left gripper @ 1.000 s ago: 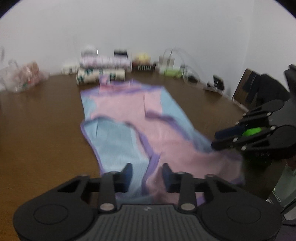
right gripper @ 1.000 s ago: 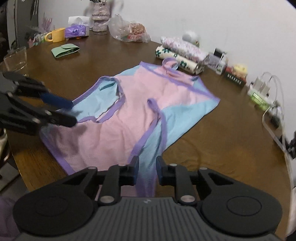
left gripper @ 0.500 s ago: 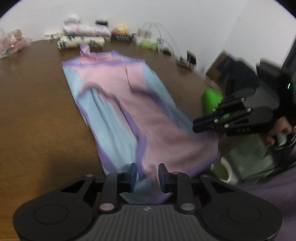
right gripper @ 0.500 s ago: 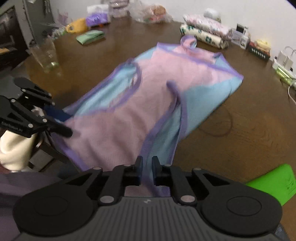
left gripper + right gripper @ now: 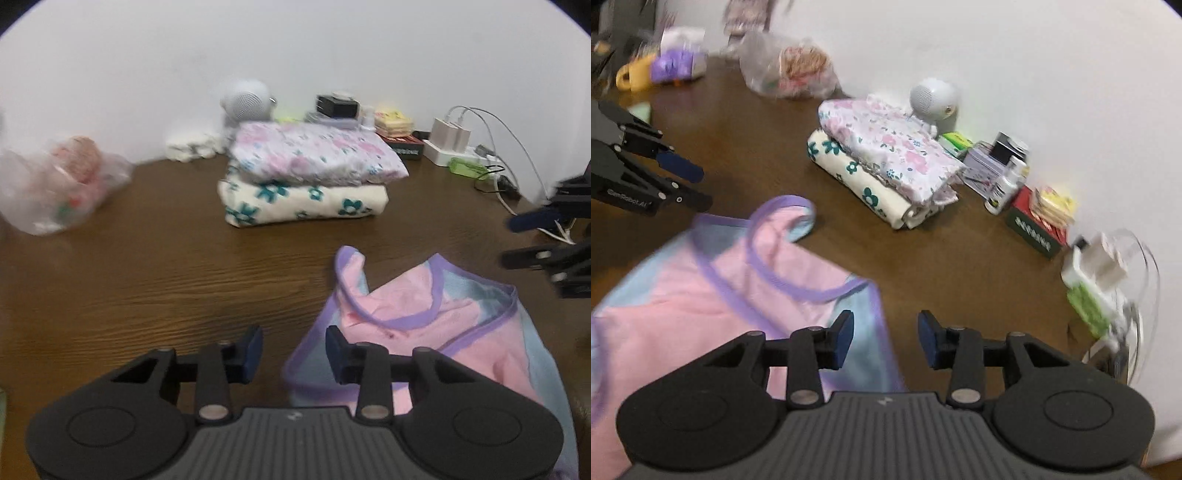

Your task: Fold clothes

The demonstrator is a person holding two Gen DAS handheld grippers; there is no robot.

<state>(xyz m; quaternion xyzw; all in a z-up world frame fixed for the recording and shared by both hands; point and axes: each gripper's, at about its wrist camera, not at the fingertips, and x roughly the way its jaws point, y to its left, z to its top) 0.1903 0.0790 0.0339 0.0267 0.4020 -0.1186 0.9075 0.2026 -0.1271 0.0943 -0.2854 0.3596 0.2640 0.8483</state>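
A pink and light-blue garment with purple trim (image 5: 424,314) lies folded over on the brown table (image 5: 147,277), its neck loop toward the wall. My left gripper (image 5: 293,347) hovers at the garment's left corner with jaws opening; its pads press on nothing and bare table shows in the gap. My right gripper (image 5: 885,332) hovers at the garment's (image 5: 701,295) right edge, jaws also opening, with cloth below its left finger but nothing gripped. Each gripper shows in the other's view, the right gripper (image 5: 535,236) and the left gripper (image 5: 683,181).
A stack of two folded floral cloths (image 5: 306,177) sits just beyond the garment. Along the wall stand a round white speaker (image 5: 245,98), small boxes, and a power strip with cables (image 5: 454,147). A plastic bag (image 5: 55,184) lies at the left.
Both grippers swept forward from the garment's near hem to its neck end, carrying the hem over so the garment is doubled. Their jaws, shut on cloth before, now stand apart and the cloth lies free.
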